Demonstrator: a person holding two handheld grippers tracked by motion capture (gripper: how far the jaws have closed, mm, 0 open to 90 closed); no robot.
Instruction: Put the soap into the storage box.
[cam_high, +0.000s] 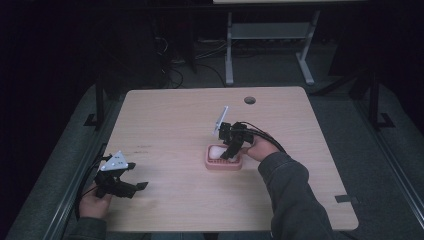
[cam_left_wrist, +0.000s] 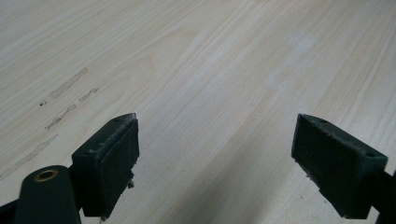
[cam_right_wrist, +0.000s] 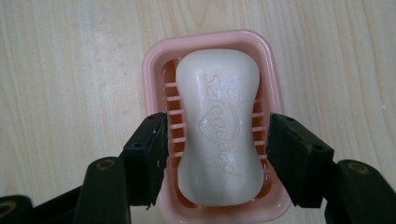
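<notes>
So my right tool (cam_right_wrist: 217, 140) is pointing straight down into the pink soap dish (cam_right_wrist: 154, 56), with the white bar of soap (cam_right_wrist: 218, 126) lying in it. The soap sits right between the two pads, one on each side of its narrow waist. There's a thin gap on both sides where the ribbed bottom of the dish peeks through, so the pads aren't pressing on the bar; the tool is apart, just bracketing it, not clamped. (The bar has a brand name embossed along its top, running lengthwise away from the tool.) The pads reach down inside the dish walls, and the far end of the soap pokes out past them toward the far rim.

From the high view, the dish (cam_high: 223, 165) sits roughly mid-desk (cam_high: 175, 125), directly under the right tool (cam_high: 231, 152), with my right hand (cam_high: 260, 147) just behind it.

My left tool (cam_high: 132, 186) is well off to the side near the desk's near-left corner, held in my left hand (cam_high: 95, 205). Its pads (cam_left_wrist: 109, 163) stand wide apart with nothing but bare wood grain (cam_left_wrist: 210, 93) ahead of them, plus a few faint scuff marks (cam_left_wrist: 65, 102) off to the tool's left.
</notes>
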